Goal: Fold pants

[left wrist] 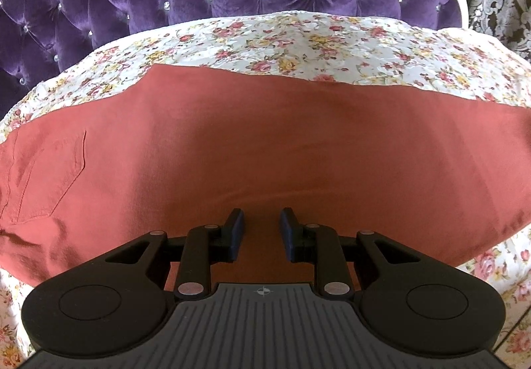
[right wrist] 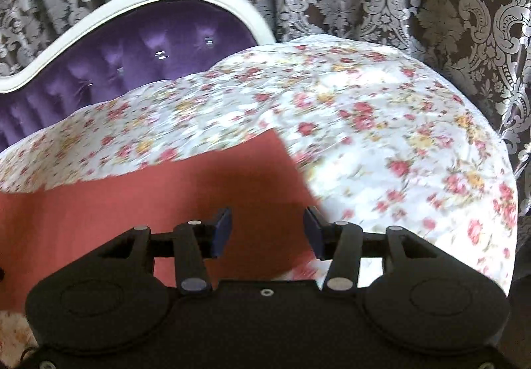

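The pants (left wrist: pixel 265 149) lie flat across the flowered bedsheet (left wrist: pixel 298 37). Left view only: a back pocket (left wrist: pixel 49 176). Right view only: the pants' end edge. Left gripper (left wrist: pixel 261 232) stands partly open, right gripper (right wrist: pixel 267 231) wider; both hold nothing.

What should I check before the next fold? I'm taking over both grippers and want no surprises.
1. Left gripper open, nothing between the fingers: ok.
2. Right gripper open and empty: ok.
3. Rust-red pants lying flat on the floral bedsheet: ok, only light creases near the back pocket.
4. Right gripper over the pants' end edge: ok.
5. Fabric layers aligned underneath: cannot tell.
6. Right wrist view sharp: not ok, motion-blurred.
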